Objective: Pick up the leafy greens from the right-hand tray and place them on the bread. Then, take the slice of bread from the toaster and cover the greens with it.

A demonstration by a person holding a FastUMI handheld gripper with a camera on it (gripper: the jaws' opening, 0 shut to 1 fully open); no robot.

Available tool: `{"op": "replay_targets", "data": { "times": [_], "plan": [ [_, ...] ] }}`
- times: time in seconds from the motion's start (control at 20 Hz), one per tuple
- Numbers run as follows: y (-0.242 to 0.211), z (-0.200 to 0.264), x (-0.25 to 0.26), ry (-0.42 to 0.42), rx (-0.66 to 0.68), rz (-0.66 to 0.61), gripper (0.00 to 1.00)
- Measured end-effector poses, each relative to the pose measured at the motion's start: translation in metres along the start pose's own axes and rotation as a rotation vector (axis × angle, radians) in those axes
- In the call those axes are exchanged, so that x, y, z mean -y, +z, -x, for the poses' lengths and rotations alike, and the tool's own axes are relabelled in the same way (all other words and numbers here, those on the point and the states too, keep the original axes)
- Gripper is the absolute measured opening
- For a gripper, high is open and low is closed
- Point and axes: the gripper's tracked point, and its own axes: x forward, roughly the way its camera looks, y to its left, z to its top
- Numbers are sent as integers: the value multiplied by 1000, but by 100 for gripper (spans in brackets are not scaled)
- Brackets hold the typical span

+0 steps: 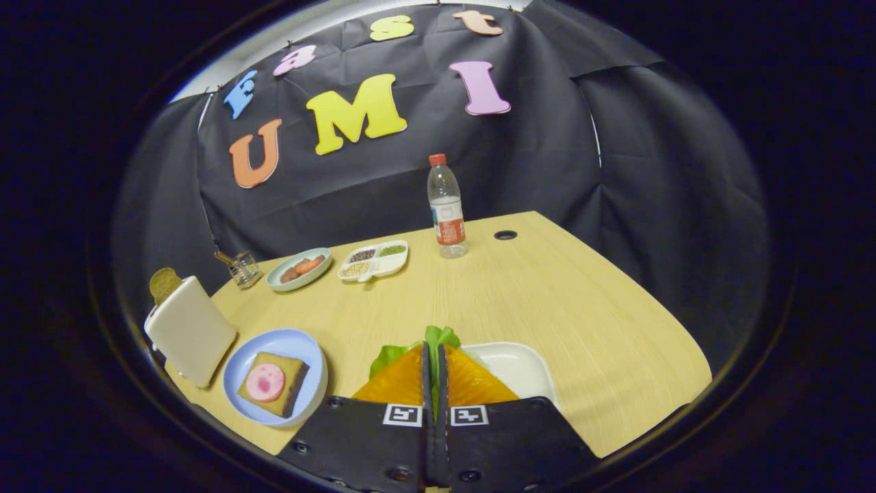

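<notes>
My gripper (434, 352) is shut on the leafy greens (439, 337), whose green edges stick out above and to the left of the closed fingers. Just behind and right of the fingers lies the white right-hand tray (517, 366). To the left of the fingers a blue plate (301, 342) carries a slice of bread (291, 394) topped with a round pink slice of meat (265, 382). Further left stands the white toaster (191, 329), with a brown slice of bread (164, 283) poking out of its top.
At the back of the wooden table (547, 301) stand a plastic water bottle (446, 209), a divided white dish of seeds (373, 261), a green plate of food (299, 268) and a small glass jar (243, 267). A cable hole (505, 235) sits near the bottle.
</notes>
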Motion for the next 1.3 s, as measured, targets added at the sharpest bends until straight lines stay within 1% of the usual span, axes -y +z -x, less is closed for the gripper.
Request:
{"op": "replay_targets", "data": {
  "times": [0.25,0.45,0.7,0.9,1.1,1.3],
  "plan": [
    [20,14,-16,33,60,-48,1],
    [29,27,-41,53,76,-59,0],
    [37,38,-94,74,99,-36,0],
    [31,36,-145,85,114,-3,1],
    [12,23,-188,93,119,50,0],
    [-8,7,-208,75,104,56,0]
  ]
}}
